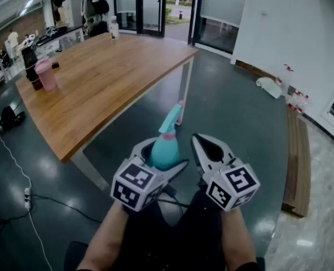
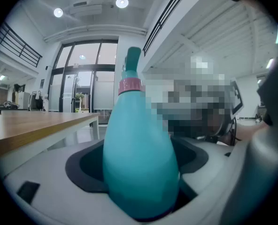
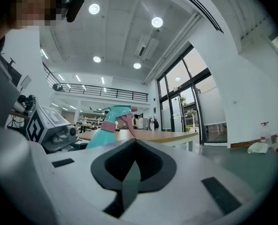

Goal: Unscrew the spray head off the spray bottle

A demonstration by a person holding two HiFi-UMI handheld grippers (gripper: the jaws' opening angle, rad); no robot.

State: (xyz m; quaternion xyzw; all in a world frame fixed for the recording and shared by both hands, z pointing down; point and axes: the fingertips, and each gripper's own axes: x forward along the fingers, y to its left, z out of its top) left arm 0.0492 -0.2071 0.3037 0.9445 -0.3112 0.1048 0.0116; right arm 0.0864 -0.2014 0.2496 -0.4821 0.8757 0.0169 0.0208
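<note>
A teal spray bottle (image 1: 166, 149) with a pink collar and teal spray head (image 1: 174, 119) is held in the air, pointing forward and a little up. My left gripper (image 1: 162, 161) is shut on the bottle's fat body (image 2: 139, 168); the pink collar (image 2: 130, 85) and head rise beyond the jaws. My right gripper (image 1: 207, 149) is just right of the bottle, apart from it, shut on nothing. In the right gripper view the bottle (image 3: 102, 130) and its head (image 3: 118, 111) show to the left, past the left gripper's marker cube (image 3: 45, 123).
A long wooden table (image 1: 99, 78) stands ahead to the left, with a pink cup (image 1: 46, 75) and dark items at its far left. A wooden bench (image 1: 298, 162) runs along the right wall. Cables (image 1: 20, 174) lie on the dark floor.
</note>
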